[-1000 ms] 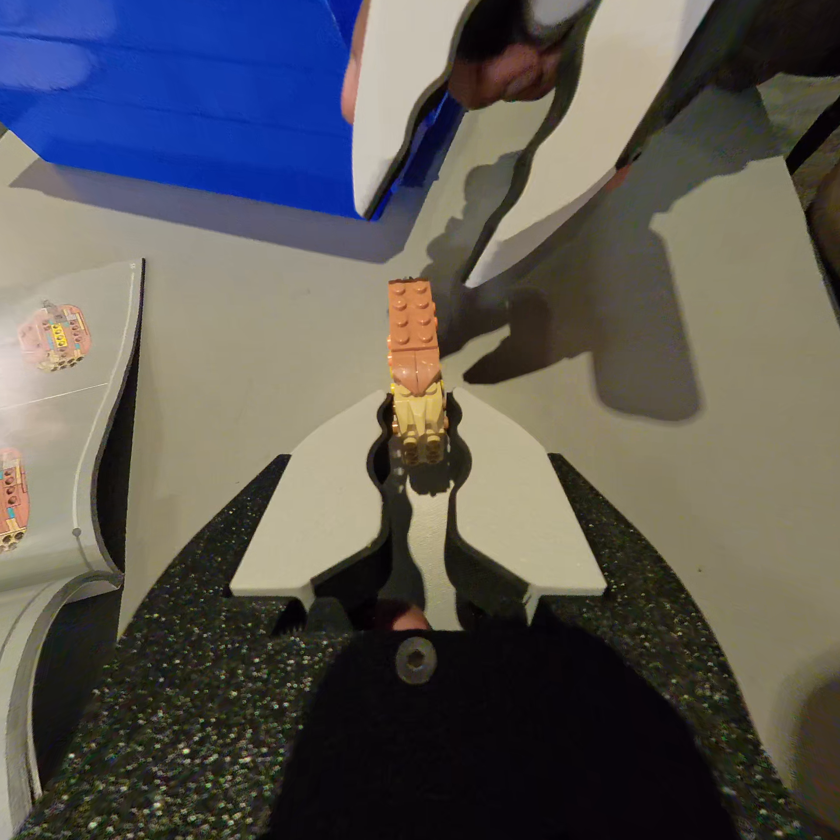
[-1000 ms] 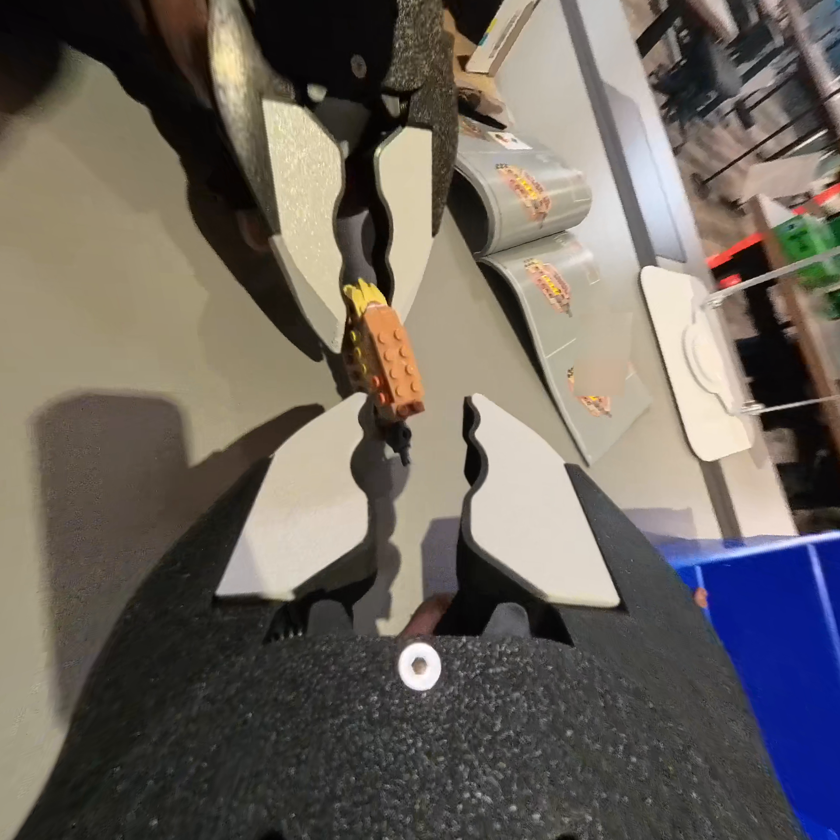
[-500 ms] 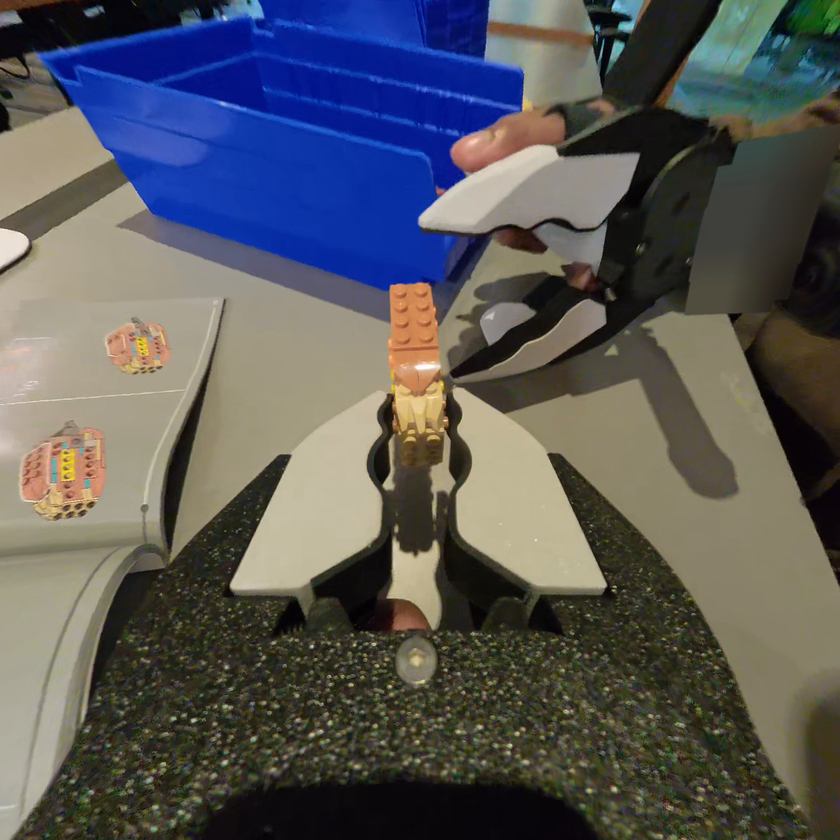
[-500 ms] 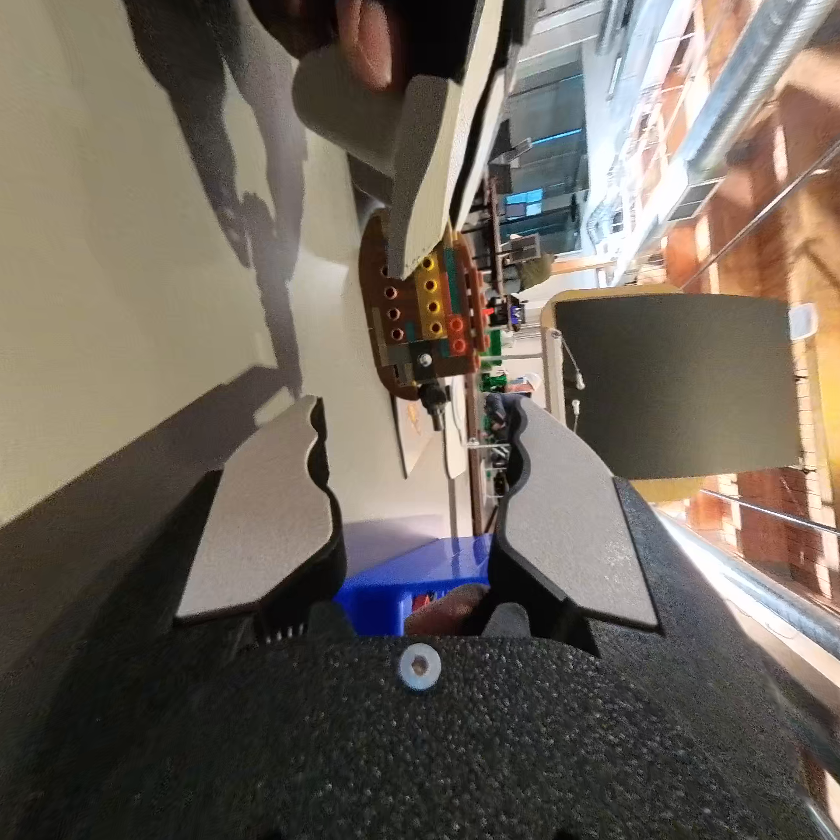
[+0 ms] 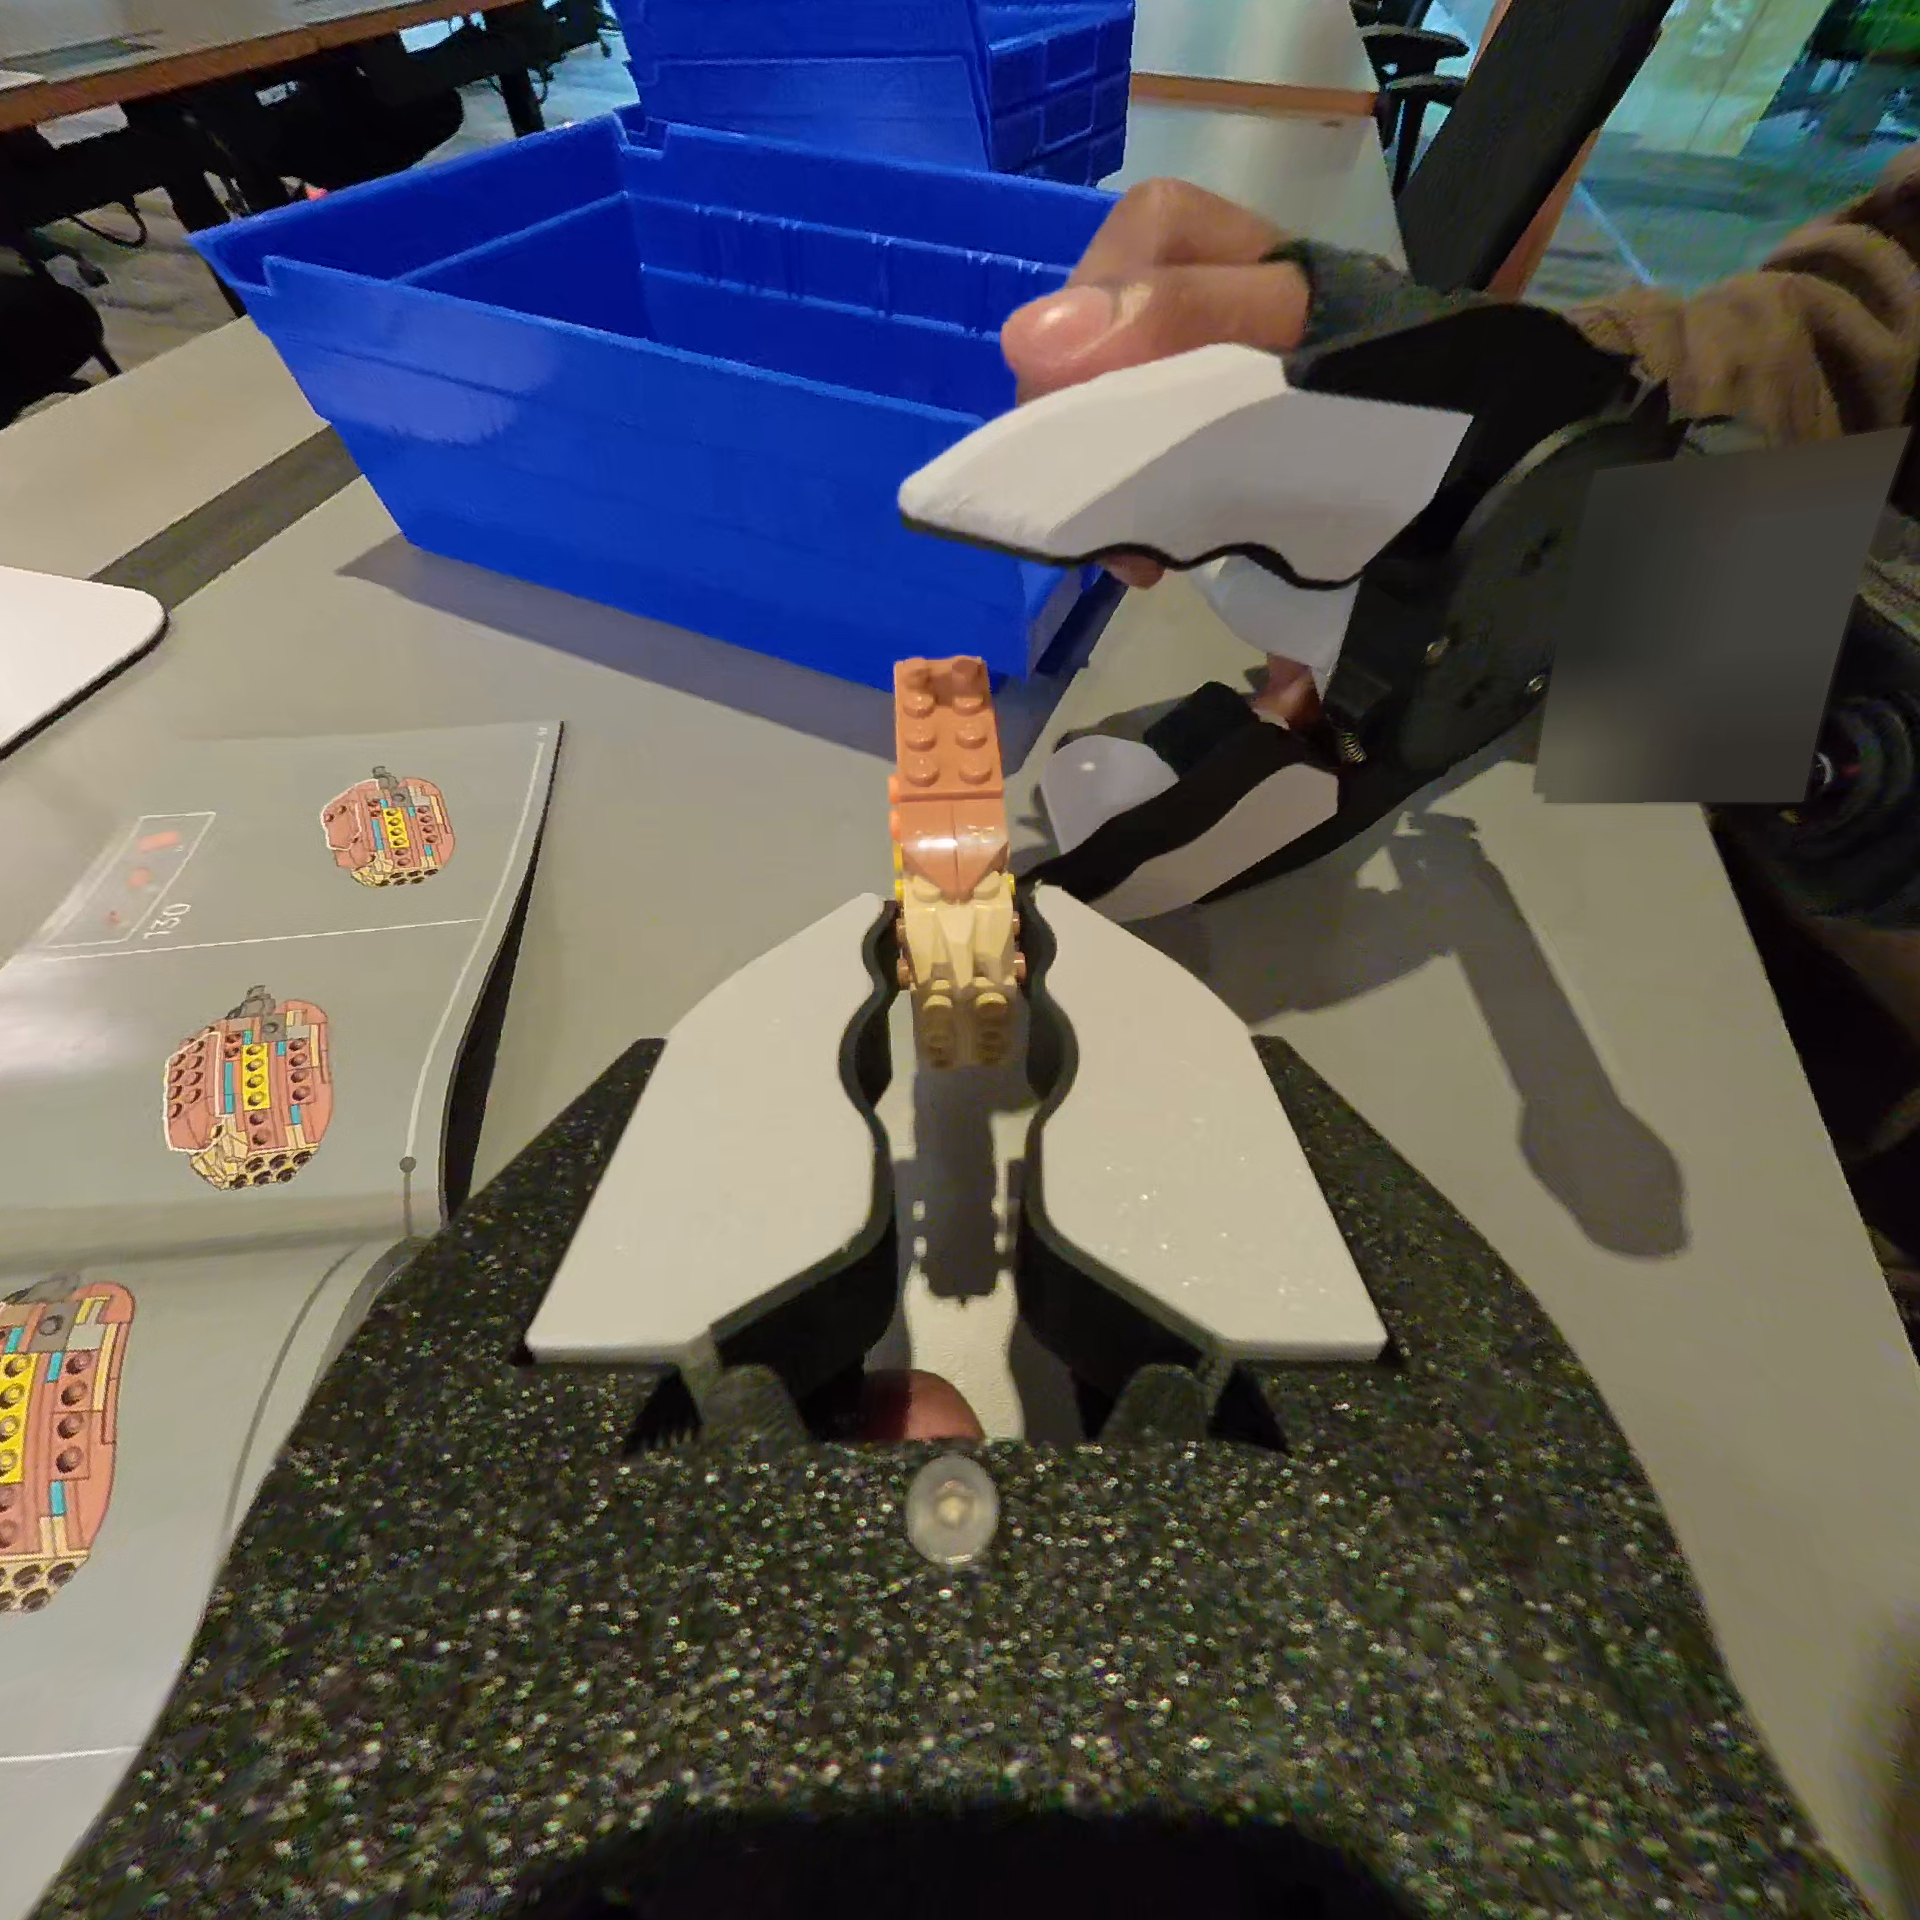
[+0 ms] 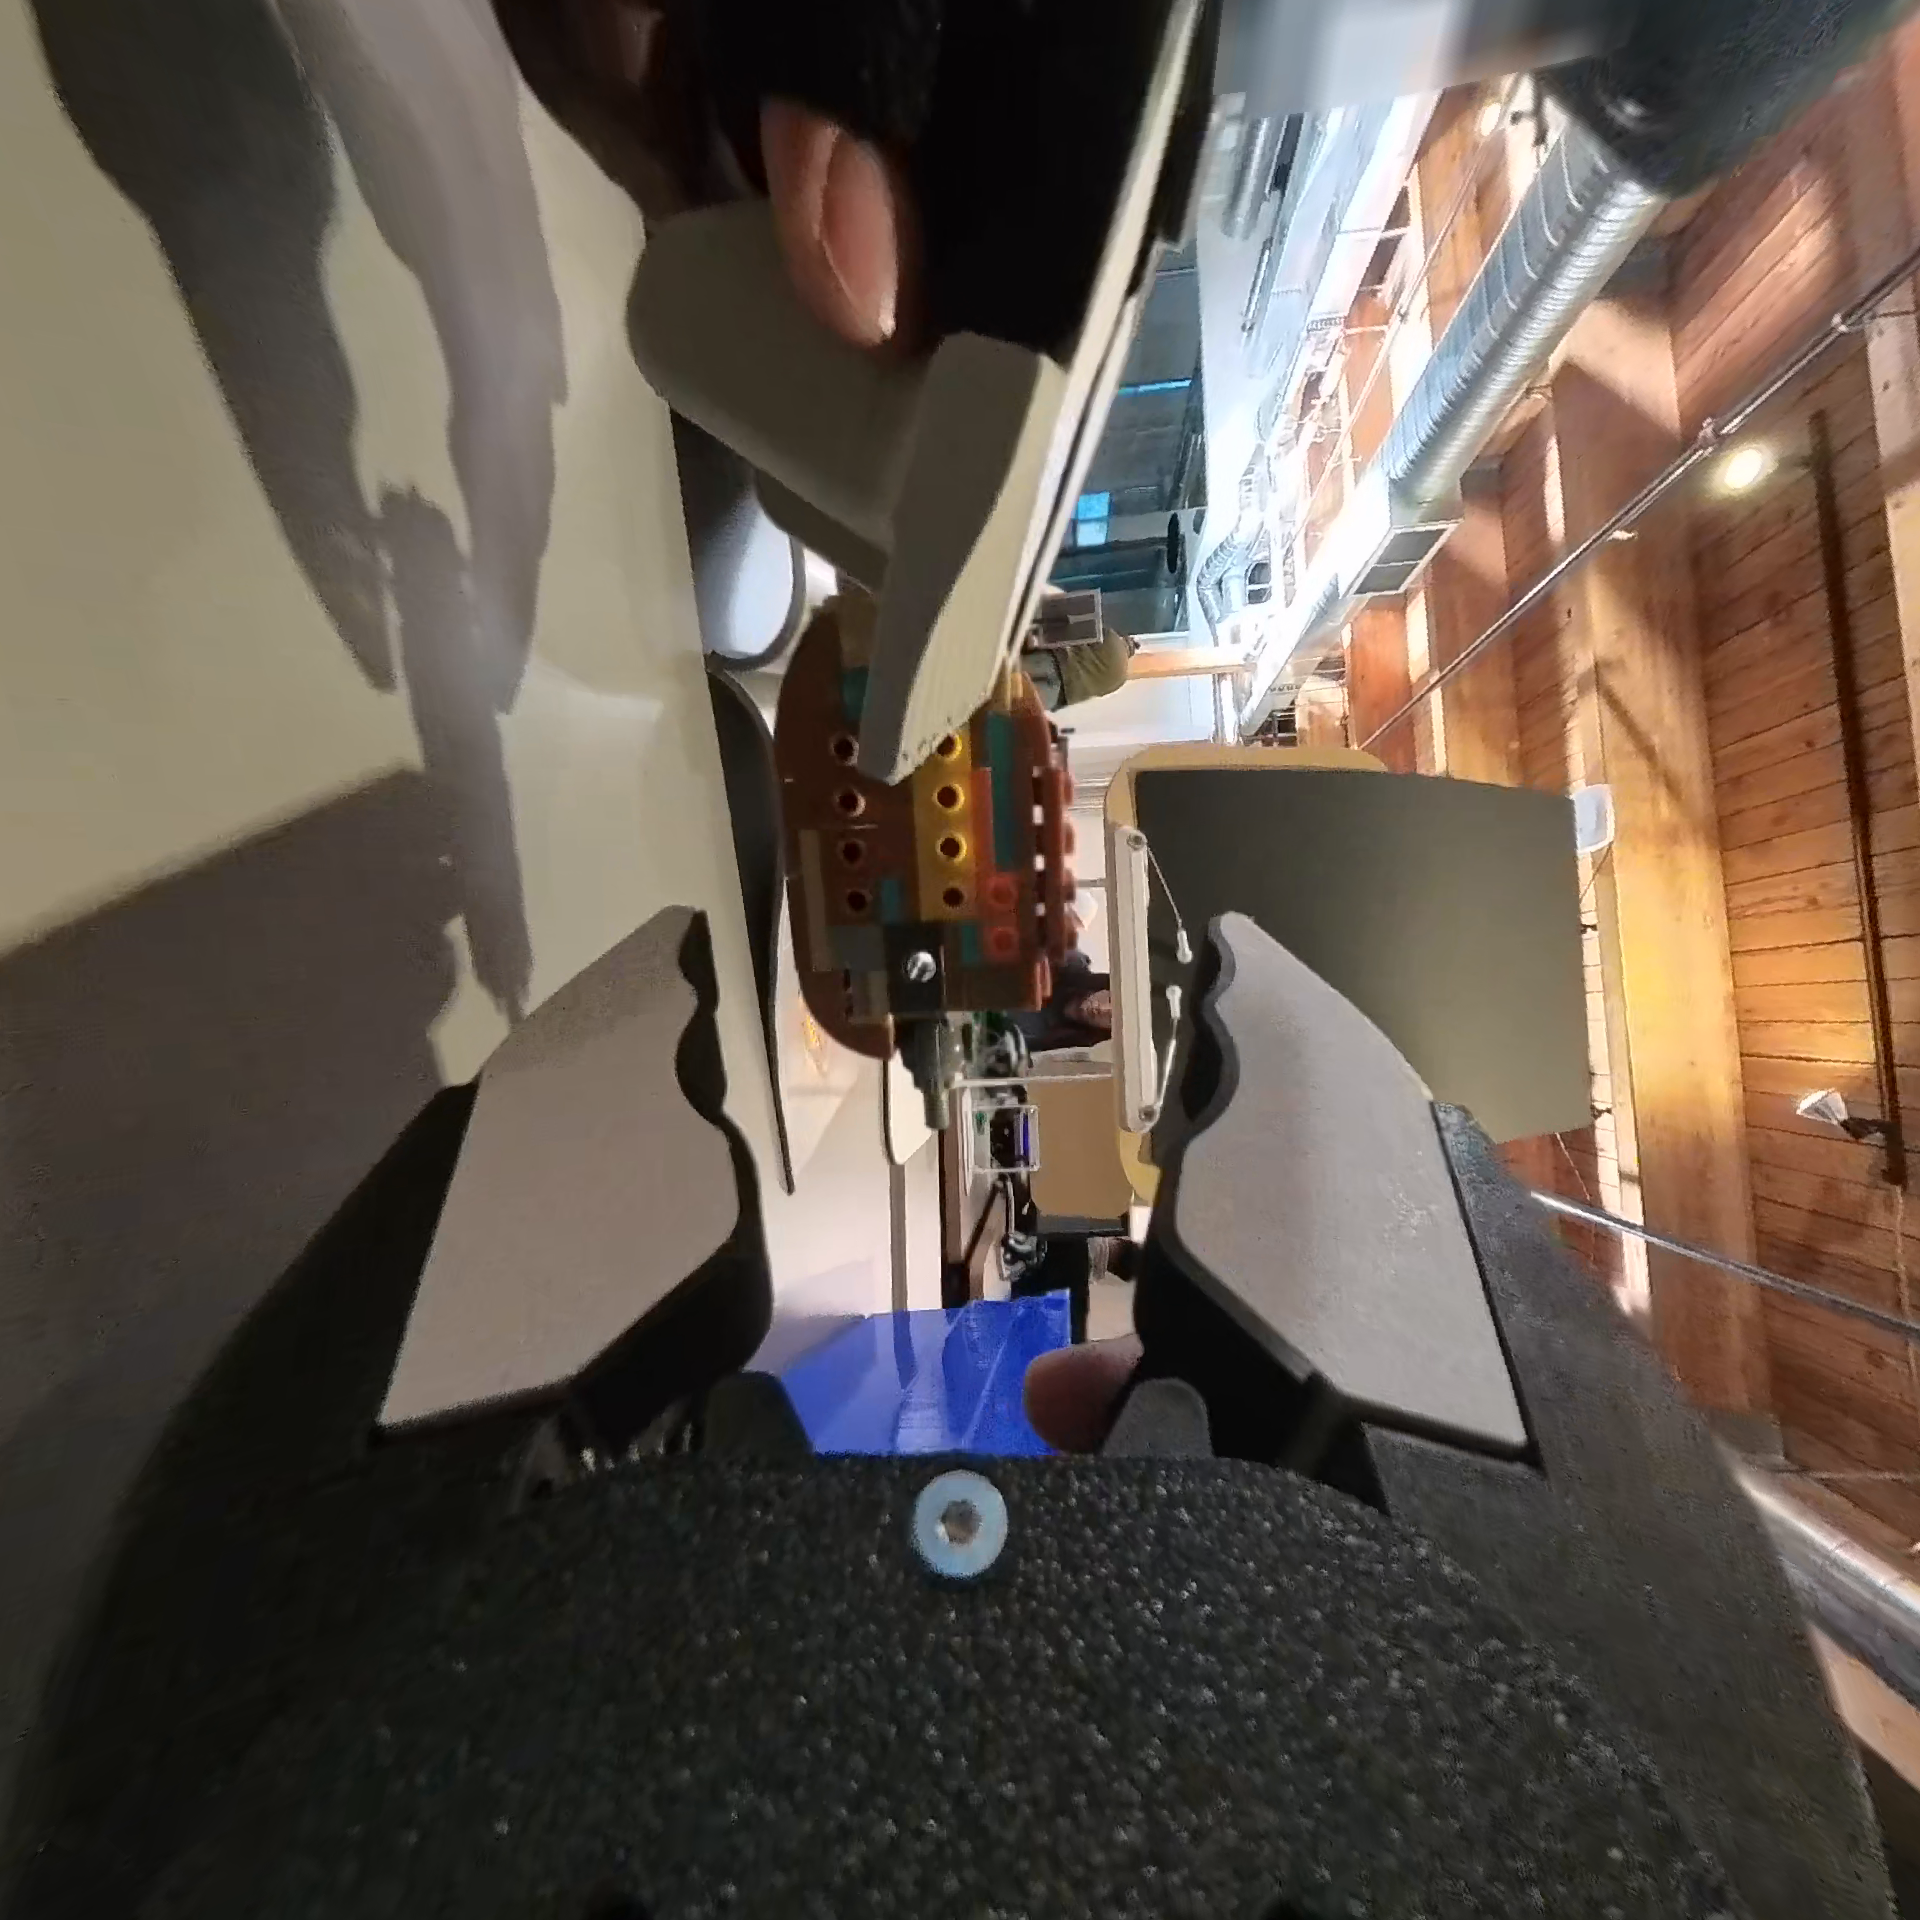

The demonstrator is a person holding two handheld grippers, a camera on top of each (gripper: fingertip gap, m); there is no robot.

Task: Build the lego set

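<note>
We hold the lego model [image 5: 951,883] in our left gripper [image 5: 956,935], the two fingers clenched on its tan lower end so that the brown studded part stands up clear of the grey table [image 5: 1455,1039]. In the right wrist view the same model [image 6: 914,862] shows its underside, brown with yellow and teal pieces, pinched edge-on by that left gripper. Our right gripper [image 5: 997,707] sits just beyond the model with its jaws spread wide and nothing between them, turned on its side, the lower finger near the table.

We judge the step in hand to be a check or a re-grip between additions: the model is presented, but no loose brick is in either view. The open instruction booklet [image 5: 260,987] lies to the left, the blue bin [image 5: 644,416] behind. The next move calls for the right gripper either to fetch the next piece, which we cannot see from here, or to close squarely on the studded top without twisting the model out of the left grip
</note>
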